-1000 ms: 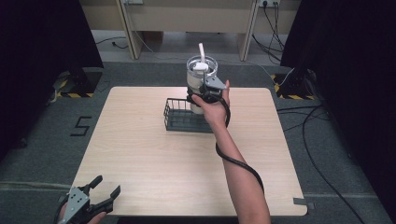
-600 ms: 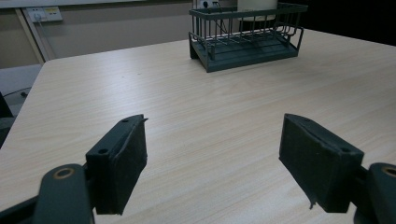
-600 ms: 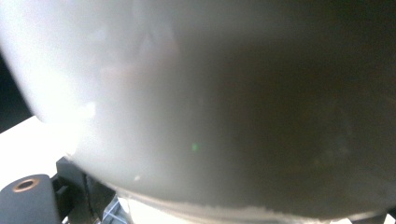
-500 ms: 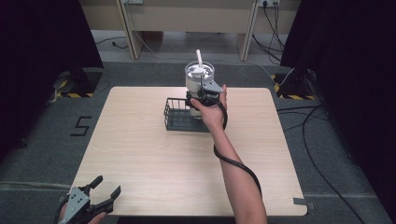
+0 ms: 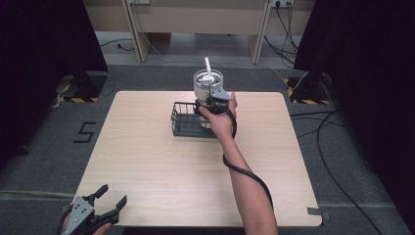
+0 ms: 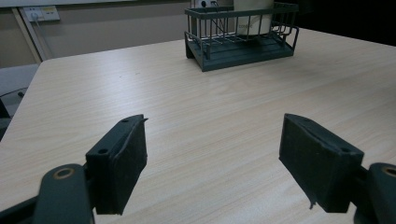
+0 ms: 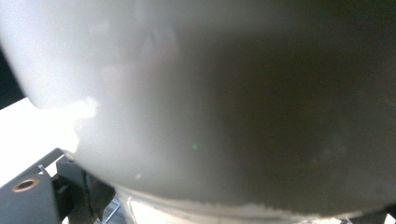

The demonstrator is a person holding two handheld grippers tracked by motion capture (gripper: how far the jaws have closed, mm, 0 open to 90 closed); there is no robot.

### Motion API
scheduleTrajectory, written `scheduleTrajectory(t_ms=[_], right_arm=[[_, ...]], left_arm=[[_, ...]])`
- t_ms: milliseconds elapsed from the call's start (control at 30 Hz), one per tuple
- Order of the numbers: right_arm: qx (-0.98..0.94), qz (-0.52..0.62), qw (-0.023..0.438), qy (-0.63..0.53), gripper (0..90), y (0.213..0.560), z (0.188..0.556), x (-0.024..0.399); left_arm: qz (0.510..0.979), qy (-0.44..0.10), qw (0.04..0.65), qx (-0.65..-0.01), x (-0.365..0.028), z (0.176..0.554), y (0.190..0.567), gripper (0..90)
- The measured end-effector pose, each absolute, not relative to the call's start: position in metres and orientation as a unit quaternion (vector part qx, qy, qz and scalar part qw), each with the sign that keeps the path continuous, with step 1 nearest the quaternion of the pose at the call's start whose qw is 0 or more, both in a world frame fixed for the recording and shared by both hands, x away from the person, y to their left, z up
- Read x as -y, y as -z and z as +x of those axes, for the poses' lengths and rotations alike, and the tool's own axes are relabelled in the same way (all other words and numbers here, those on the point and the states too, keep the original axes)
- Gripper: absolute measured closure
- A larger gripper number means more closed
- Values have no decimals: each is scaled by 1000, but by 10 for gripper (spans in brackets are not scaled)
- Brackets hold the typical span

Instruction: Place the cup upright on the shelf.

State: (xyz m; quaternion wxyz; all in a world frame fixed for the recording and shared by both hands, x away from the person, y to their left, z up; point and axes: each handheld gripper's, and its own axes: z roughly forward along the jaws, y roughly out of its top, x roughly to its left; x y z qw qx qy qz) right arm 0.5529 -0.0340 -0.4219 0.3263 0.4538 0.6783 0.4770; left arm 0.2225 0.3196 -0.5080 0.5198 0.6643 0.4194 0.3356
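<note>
Pale wood bench [image 5: 147,161] carries a wire basket [image 5: 188,119] holding a white container [image 5: 207,84]. The right hand-held gripper [image 5: 214,100] pinches that container, whose wall blurs its own view. The left hand-held gripper [image 6: 212,158] hangs spread.

Left tool [image 5: 100,208] spread wide near the body; right arm outstretched, right tool [image 5: 211,100] state unclear

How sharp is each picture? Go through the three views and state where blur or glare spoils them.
High view: evenly lit and fairly sharp, with the table clear and dark surroundings. Left gripper view: crisp on the left gripper and the wood grain; the wire basket is readable. Right gripper view: the white container sits so close that it is a soft blur, bright at upper left, shaded toward the right.
</note>
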Motion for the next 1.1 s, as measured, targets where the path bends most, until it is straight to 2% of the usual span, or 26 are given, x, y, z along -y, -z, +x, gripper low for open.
scheduleTrajectory(t_ms=[667, 1100], right_arm=[[-667, 453, 324, -495, 98, 430, 549, 39], [-667, 446, 322, -502, 40, 436, 544, 40]], left_arm=[[666, -335, 521, -415, -318, 222, 508, 225], [667, -335, 520, -414, -317, 222, 508, 225]])
